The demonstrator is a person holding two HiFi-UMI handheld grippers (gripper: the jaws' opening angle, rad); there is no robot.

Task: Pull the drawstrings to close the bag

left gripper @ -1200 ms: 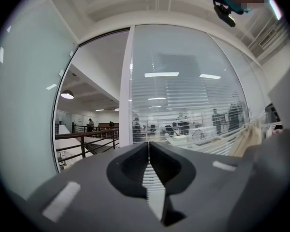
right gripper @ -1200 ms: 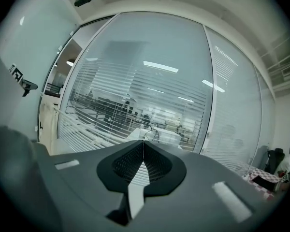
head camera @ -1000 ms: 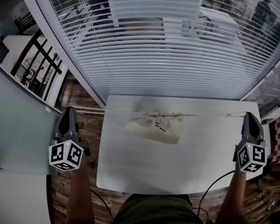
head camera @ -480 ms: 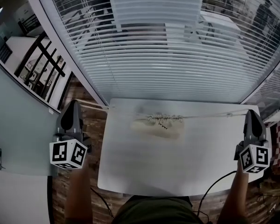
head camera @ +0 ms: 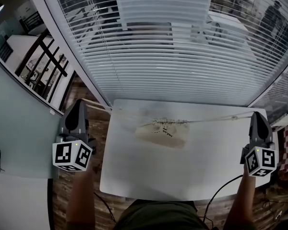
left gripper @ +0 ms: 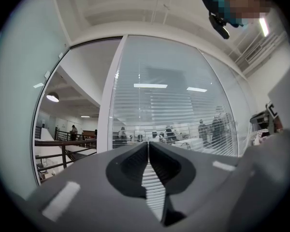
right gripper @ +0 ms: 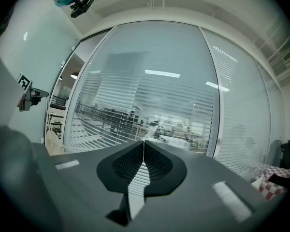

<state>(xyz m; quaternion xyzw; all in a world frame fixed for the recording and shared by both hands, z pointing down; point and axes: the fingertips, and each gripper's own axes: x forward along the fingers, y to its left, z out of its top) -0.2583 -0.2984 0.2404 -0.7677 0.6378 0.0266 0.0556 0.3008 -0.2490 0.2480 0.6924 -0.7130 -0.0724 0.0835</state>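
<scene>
I cannot read any text with certainty. The bag (head camera: 163, 138), at 12 o'clock on the surface (head camera: 134, 176), carries a short dark print (head camera: 166, 133), too small and blurred to read. The left marker cube (head camera: 72, 155) and the right marker cube (head camera: 260, 160) show only black-and-white square codes.

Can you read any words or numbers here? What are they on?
Drawstring bag: dark print on the cloth, too blurred to read.
Cubes on the left tongs and right tongs: black-and-white square patterns, no words.
Nothing else readable.
</scene>
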